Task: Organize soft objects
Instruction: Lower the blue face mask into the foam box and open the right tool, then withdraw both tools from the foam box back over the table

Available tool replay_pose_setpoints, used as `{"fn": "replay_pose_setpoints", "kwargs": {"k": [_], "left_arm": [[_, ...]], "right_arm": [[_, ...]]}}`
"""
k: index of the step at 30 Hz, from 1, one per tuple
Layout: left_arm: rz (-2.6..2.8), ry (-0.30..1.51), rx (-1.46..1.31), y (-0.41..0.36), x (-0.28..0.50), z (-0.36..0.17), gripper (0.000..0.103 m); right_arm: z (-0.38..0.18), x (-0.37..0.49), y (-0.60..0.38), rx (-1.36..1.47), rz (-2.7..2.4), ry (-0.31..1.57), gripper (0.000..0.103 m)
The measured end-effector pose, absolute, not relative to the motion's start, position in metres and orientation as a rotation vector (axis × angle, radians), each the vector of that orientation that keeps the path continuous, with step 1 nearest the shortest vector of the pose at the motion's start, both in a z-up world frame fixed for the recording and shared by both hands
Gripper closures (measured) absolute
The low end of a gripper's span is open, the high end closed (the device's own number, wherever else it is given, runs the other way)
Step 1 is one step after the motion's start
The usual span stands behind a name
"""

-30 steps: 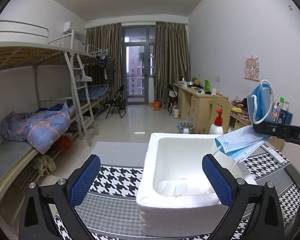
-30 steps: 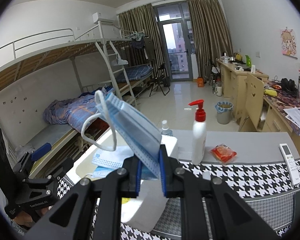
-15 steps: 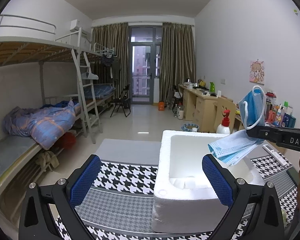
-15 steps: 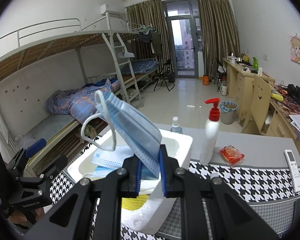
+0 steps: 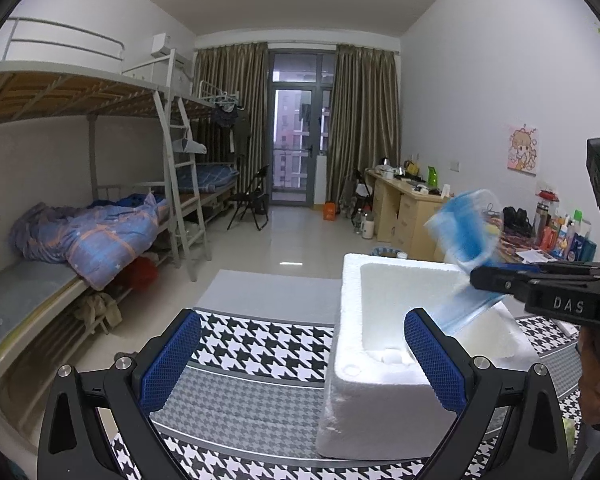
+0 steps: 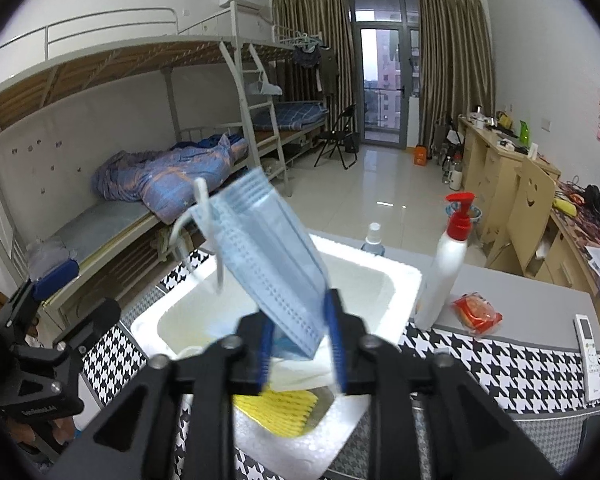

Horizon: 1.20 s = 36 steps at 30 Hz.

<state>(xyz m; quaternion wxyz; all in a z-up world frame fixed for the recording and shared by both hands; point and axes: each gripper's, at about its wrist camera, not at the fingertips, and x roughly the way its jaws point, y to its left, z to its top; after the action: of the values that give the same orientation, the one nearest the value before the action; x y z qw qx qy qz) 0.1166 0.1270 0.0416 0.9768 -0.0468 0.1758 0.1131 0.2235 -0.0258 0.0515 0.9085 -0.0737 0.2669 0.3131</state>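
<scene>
Nearby: pump bottle (image 6: 446, 264) beside foam box (image 6: 384, 280) | remote (image 6: 589, 346) well apart

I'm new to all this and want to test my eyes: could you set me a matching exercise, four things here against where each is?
1 face mask
2 pump bottle
3 yellow cloth
4 remote control

a inside the foam box
b on the houndstooth mat
c between the fingers of the right gripper
d upright beside the box

Pairs: 1-c, 2-d, 3-a, 4-b
</scene>
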Motion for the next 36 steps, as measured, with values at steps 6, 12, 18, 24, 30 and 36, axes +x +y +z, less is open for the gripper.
{"fn": "replay_pose_setpoints", "kwargs": {"k": [6,12,18,24,30,36], "left_arm": [[0.229,0.355,-0.095,0.128,0.114,0.041,0.001],[0.223,0.357,-0.095,0.126,0.113,0.04,0.001],[0.214,0.354,-0.094,0.12,0.11,0.04,0.001],[0.199,0.35,-0.083,0.108,0.107,0.042,0.001],[0.184,0.342,-0.07,0.096,0.104,0.047,0.001],[0.169,0.341,-0.063,0.084,0.1,0.048,0.001]], "right_arm": [[0.047,0.219,-0.023,-0.167,0.656,0.556,0.05],[0.049,0.216,-0.025,-0.161,0.661,0.549,0.049],[0.056,0.21,-0.036,-0.146,0.656,0.518,0.042],[0.059,0.206,-0.047,-0.131,0.65,0.504,0.042],[0.062,0.201,-0.06,-0.119,0.645,0.489,0.042],[0.063,0.195,-0.07,-0.121,0.635,0.479,0.042]]}}
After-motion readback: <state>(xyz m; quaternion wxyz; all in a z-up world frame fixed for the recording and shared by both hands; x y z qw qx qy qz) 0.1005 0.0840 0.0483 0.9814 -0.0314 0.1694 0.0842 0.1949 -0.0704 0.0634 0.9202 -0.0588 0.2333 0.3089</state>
